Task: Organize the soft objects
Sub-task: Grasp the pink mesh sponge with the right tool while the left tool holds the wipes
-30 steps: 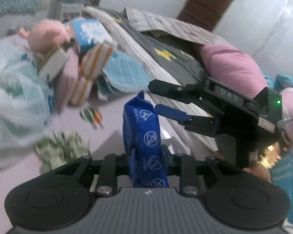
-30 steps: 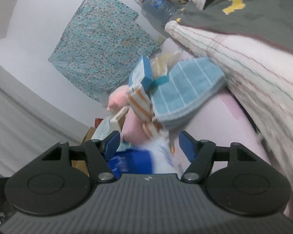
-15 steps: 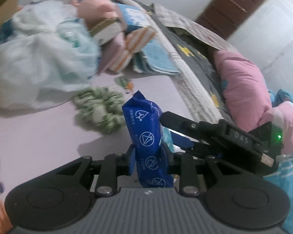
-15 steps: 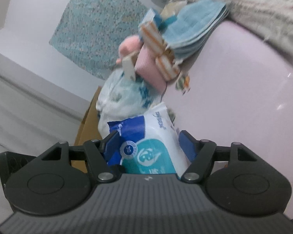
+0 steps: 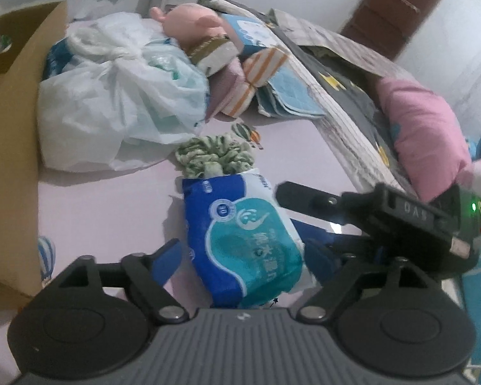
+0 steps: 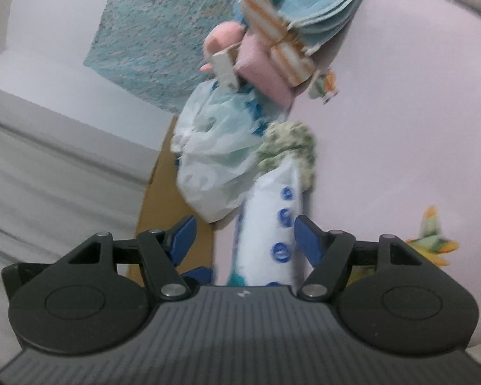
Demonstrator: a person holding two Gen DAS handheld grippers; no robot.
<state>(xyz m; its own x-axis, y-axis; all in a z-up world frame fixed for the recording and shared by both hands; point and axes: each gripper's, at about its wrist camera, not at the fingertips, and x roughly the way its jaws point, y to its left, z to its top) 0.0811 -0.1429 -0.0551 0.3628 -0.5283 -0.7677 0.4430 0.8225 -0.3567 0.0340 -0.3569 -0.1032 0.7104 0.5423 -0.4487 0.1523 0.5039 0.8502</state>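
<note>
Surface: pale pink bedsheet (image 5: 304,147)
Laid on it: wipes pack (image 5: 243,243), green scrunchie (image 5: 216,155), white plastic bag (image 5: 118,96), folded cloths (image 5: 288,96)

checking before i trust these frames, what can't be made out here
- Wipes pack: lower end hidden behind the left gripper body, left wrist view.
- Cardboard box: cut off by the left edge; contents unseen.
- White plastic bag: contents only vague through plastic.
- Right gripper: pack contact blurred, right wrist view.

Cardboard box (image 5: 12,147) (brown), wooden door (image 5: 397,12), patterned wall cloth (image 6: 163,32)
</note>
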